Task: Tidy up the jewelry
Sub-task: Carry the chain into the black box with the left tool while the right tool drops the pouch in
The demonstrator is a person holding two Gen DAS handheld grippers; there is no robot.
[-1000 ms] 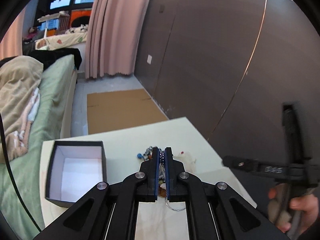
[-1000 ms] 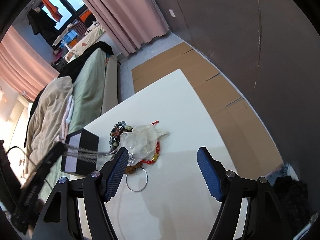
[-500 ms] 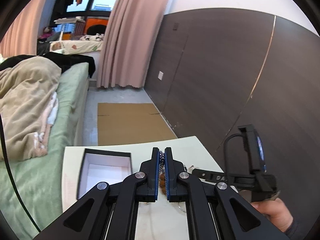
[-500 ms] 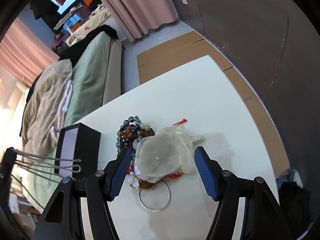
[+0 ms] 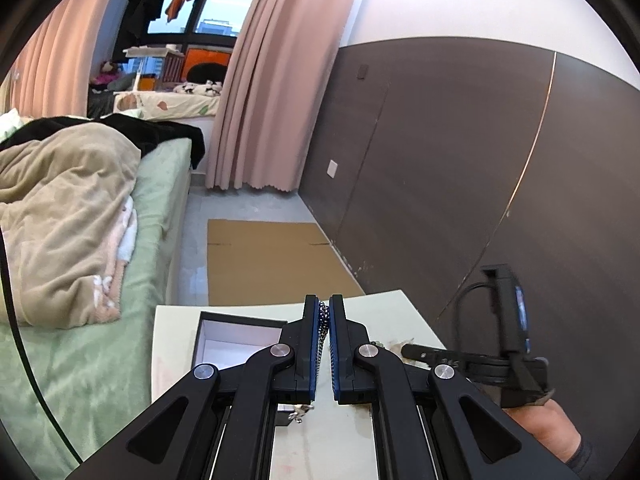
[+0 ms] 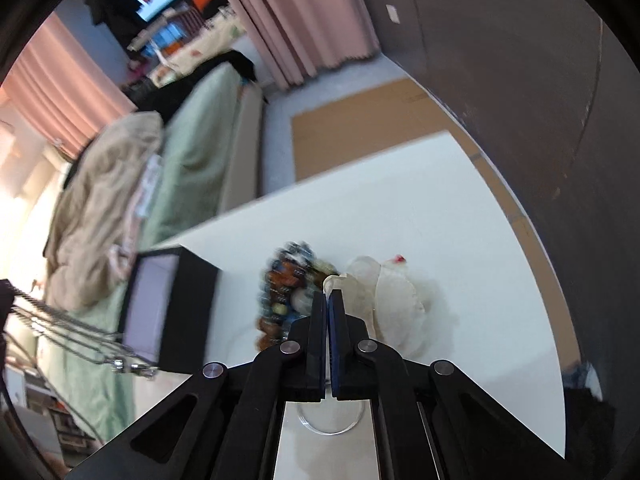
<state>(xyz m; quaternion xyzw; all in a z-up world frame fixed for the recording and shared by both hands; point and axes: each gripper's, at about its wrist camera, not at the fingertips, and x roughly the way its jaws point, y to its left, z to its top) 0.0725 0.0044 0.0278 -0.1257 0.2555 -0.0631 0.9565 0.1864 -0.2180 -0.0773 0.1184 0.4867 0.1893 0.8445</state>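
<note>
My left gripper (image 5: 324, 312) is shut on a silver chain necklace (image 5: 322, 322), held above the white table (image 5: 176, 344); its strands hang at the left of the right wrist view (image 6: 72, 340). A black box (image 5: 236, 340) with a white inside stands open below it and shows in the right wrist view (image 6: 176, 300) too. My right gripper (image 6: 330, 292) is shut on the edge of a translucent white pouch (image 6: 396, 304), which lies on a pile of bead bracelets (image 6: 288, 296). A silver bangle (image 6: 332, 424) lies under the gripper.
A bed (image 5: 80, 240) with a beige blanket stands left of the table. A dark panelled wall (image 5: 460, 180) runs along the right. Cardboard (image 5: 272, 260) lies on the floor beyond the table (image 6: 440, 208). Pink curtains (image 5: 276, 80) hang at the back.
My right gripper moved down onto the pile and shut on the pouch. My left gripper rose with the chain and now sits over the box.
</note>
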